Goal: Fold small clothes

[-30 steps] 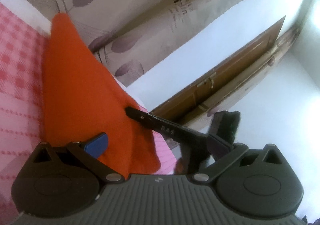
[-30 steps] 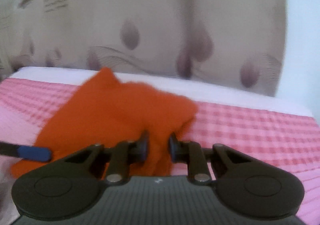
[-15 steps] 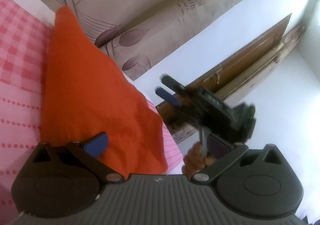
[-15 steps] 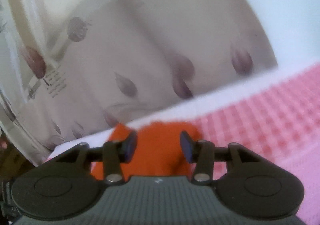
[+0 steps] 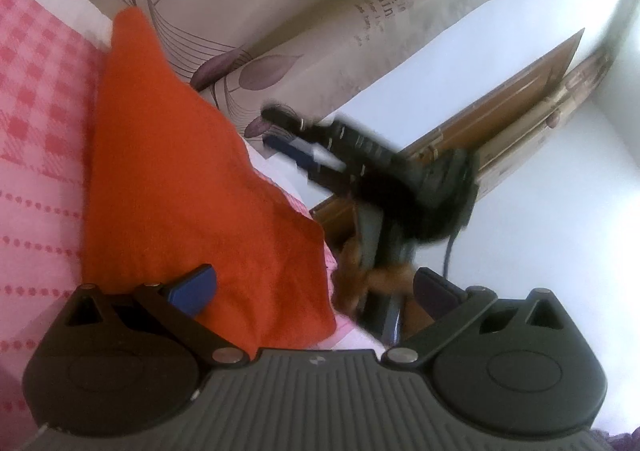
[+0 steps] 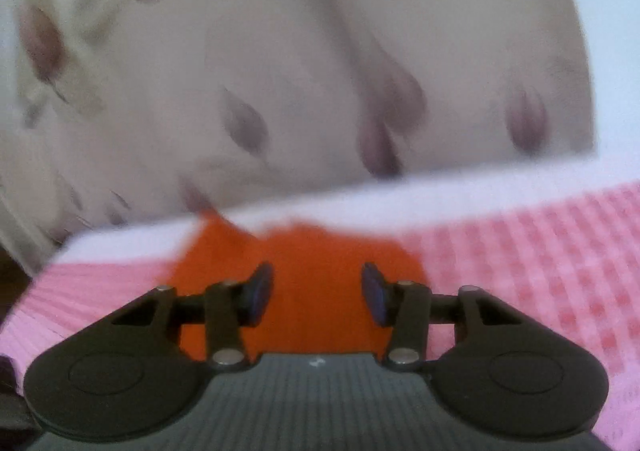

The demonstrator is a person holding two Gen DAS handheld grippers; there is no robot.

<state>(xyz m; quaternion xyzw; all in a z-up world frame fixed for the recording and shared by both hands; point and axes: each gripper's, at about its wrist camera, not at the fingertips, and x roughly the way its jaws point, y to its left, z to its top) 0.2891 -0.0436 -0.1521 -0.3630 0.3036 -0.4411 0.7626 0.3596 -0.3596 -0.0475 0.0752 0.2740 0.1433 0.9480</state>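
Note:
An orange cloth [image 5: 168,179] lies folded on the pink checked bed cover [image 5: 36,99], reaching to its white far edge. My left gripper [image 5: 314,287] stands wide open low over the cloth's near end, its blue left pad [image 5: 192,289] against the fabric and its right finger [image 5: 436,287] off to the side. My right gripper [image 5: 288,135], blurred and held by a hand [image 5: 360,275], hovers apart from the cloth's right edge. In the right wrist view the right gripper [image 6: 316,291] is open with nothing between its pads, and the orange cloth [image 6: 312,251] lies beyond them.
A pale curtain with purple leaves [image 5: 248,35] hangs right behind the bed's far edge [image 6: 440,187]. A wooden door [image 5: 500,107] and a white wall [image 5: 560,211] stand to the right. Pink cover [image 6: 540,259] stretches right of the cloth.
The right gripper let go of the orange cloth, opened, and pulled back and up from its right edge. The left gripper stayed where it was, open.

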